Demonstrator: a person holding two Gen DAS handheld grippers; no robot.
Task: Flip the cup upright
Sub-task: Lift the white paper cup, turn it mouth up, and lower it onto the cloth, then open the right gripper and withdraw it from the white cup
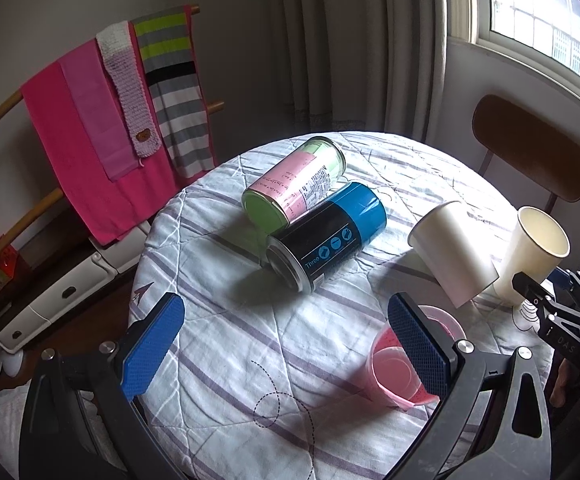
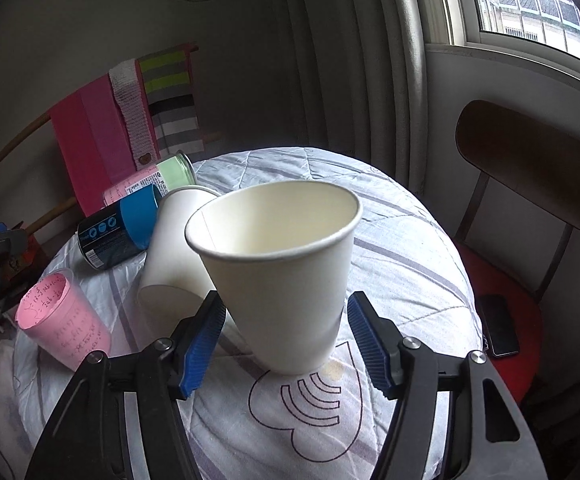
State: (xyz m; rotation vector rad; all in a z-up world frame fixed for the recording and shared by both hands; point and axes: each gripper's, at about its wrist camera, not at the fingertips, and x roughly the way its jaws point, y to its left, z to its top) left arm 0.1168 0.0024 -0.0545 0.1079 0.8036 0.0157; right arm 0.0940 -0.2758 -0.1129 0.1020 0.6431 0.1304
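Right now an upright white paper cup stands mouth up on the round table's striped cloth, between the blue pads of the right gripper. The jaws stand wide on either side of the cup's lower wall; a gap shows at the right pad, and whether the left pad touches is hard to tell. A second white paper cup sits mouth down and tilted just to the left, leaning against the upright one. Farther left, a blue and black can lies on its side, and a green can with a pink label lies beside it on the far side. A pink plastic cup lies tipped at the near left of the table.

From the left wrist view, the left gripper hovers with its jaws spread wide and nothing between them. Its right pad overlaps the pink plastic cup in the picture; contact cannot be told. A wooden-backed chair with a red seat stands at the right, with a dark phone on the seat. Coloured towels hang on a rack at the far left.
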